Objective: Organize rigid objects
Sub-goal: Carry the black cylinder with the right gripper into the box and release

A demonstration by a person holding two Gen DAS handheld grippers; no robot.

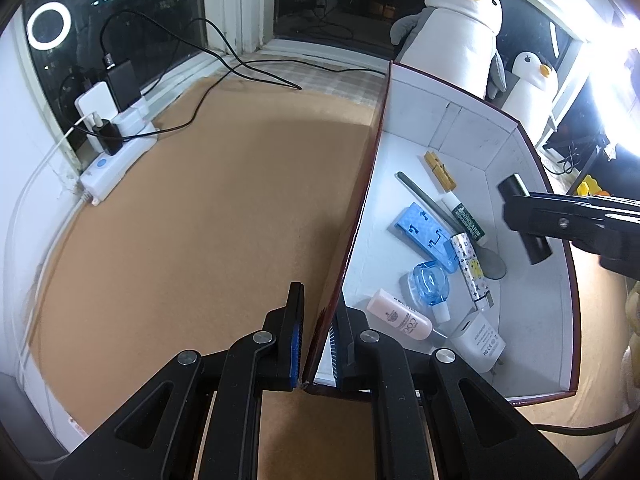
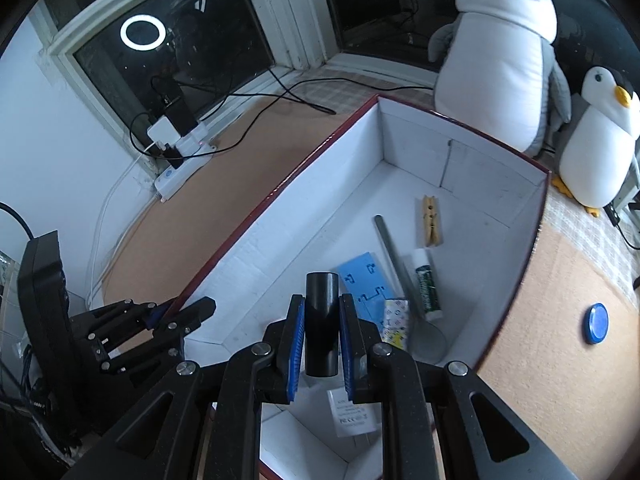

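Sorting: rigid odds and ends are going into the box [image 2: 460, 148], a white-lined carton with a dark red rim on the cork table [image 1: 180, 220].
Left gripper [image 1: 316, 344]: its pads are pressing together on the box's near wall, one pad outside and one inside, steadying it at the corner.
Right gripper [image 2: 322, 344]: it is pinching a black tube [image 2: 321, 320] upright between its blue pads, hanging over the box's near end (the left view shows it above the right-hand wall).
Already in the box: a peg [image 1: 440, 171], a nail file [image 1: 424, 196], a blue card [image 1: 420, 232], a lip balm [image 1: 466, 220], a patterned stick [image 1: 472, 276], a blue clear case [image 1: 430, 284], a pink bottle [image 1: 400, 316] and a white charger [image 1: 478, 340] are lying loose on the floor, several touching or overlapping.
Still out: a blue cap [image 2: 597, 323] is lying on the table, right of the box and apart from it.
Progress: most of the job is looking done; the tube is waiting to be let go, and the cap is likely next (nothing else loose is showing on the table).
Not for sorting, I judge: the penguins [image 2: 504, 64] and the power strip [image 1: 108, 168].
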